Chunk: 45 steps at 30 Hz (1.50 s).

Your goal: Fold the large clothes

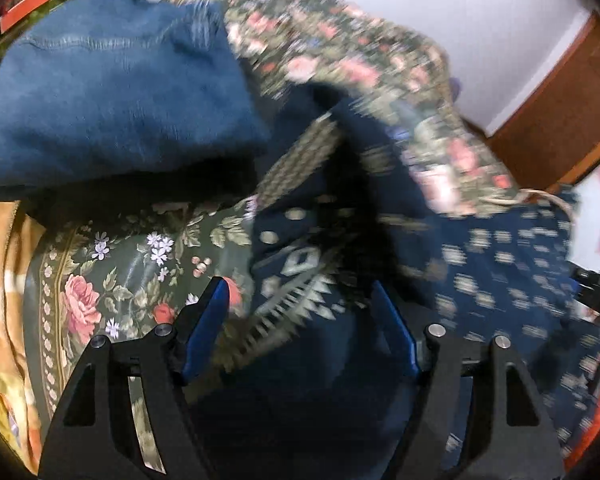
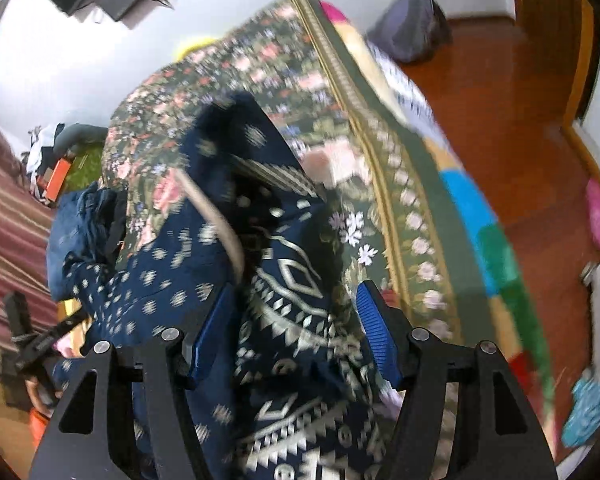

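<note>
A navy garment with a pale geometric print (image 1: 500, 272) lies bunched on a dark floral bedspread (image 1: 100, 264). My left gripper (image 1: 298, 286) stands open above it, a fold of the navy cloth rising loosely between the blue pads (image 1: 204, 332). In the right wrist view the same garment (image 2: 160, 280) runs up between the fingers of my right gripper (image 2: 296, 290). That gripper is open too, its pads (image 2: 376, 328) apart from the cloth. A folded plain blue garment (image 1: 112, 92) sits on the bed at the upper left. Both views are motion-blurred.
The bedspread (image 2: 292, 92) ends at a bordered edge, with a colourful sheet (image 2: 472, 208) hanging over a wooden floor (image 2: 520, 140). A dark bag (image 2: 412, 24) and pink item (image 2: 598, 216) lie on the floor. An orange blanket (image 1: 4, 280) borders the left side.
</note>
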Tool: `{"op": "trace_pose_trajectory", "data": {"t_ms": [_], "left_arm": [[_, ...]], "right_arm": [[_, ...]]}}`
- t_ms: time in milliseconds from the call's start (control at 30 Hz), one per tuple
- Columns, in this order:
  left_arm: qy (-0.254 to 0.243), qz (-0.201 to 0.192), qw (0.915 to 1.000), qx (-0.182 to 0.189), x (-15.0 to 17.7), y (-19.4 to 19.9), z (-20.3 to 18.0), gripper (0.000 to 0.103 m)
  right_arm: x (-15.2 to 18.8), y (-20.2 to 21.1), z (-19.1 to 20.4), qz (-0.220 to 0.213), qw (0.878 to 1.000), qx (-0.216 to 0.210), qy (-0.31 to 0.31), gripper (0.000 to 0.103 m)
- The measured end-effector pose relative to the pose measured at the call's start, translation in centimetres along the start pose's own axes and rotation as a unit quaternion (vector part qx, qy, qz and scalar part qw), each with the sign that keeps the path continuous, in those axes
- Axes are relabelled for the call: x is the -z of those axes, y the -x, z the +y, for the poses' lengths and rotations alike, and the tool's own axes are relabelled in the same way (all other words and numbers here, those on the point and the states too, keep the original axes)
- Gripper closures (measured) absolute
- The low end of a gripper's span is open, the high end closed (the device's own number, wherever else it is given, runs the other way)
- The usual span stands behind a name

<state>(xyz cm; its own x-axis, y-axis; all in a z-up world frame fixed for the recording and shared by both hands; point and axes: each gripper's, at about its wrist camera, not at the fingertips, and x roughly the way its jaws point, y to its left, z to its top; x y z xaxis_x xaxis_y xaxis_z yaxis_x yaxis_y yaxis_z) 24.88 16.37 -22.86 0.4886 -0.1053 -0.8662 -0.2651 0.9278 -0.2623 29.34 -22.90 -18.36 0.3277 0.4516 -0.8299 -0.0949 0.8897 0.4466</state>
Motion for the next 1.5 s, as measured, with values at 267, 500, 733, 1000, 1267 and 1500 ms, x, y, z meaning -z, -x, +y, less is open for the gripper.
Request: {"op": "trace_pose_trajectory", "data": {"t_ms": [267, 500, 733, 1000, 1267, 1500], "left_arm": [[0.015, 0.016, 0.9995, 0.024, -1.9, -4.0, 0.2, 0.027], [0.004, -0.002, 0.9994, 0.033, -3.0, -3.6, -0.5, 0.053], [-0.014, -0.045, 0.9981, 0.040, -2.7, 0.8, -2.4, 0.094], [0.006, -0.132, 0.9877, 0.084, -5.1, 10.5, -2.9, 0.096], [-0.009, -0.210, 0.9760, 0.057, -10.0, 16.9, -2.0, 0.096], [-0.004, -0.186, 0.9825, 0.010, -14.6, 12.0, 0.0, 0.095]], "right_arm": [[-1.0, -1.5, 0.6, 0.006, 0.999, -0.043, 0.018, 0.043], [-1.2, -1.6, 0.5, 0.003, 0.999, -0.036, 0.004, 0.083], [-1.3, 2.6, 2.6, -0.038, 0.997, -0.064, 0.007, 0.088], [-2.0, 7.9, 10.0, -0.102, 0.987, -0.080, 0.091, 0.089], [-6.2, 8.9, 15.0, -0.160, 0.974, -0.111, 0.112, 0.090], [-9.8, 2.0, 14.6, -0.131, 0.984, -0.078, 0.094, 0.090]]}}
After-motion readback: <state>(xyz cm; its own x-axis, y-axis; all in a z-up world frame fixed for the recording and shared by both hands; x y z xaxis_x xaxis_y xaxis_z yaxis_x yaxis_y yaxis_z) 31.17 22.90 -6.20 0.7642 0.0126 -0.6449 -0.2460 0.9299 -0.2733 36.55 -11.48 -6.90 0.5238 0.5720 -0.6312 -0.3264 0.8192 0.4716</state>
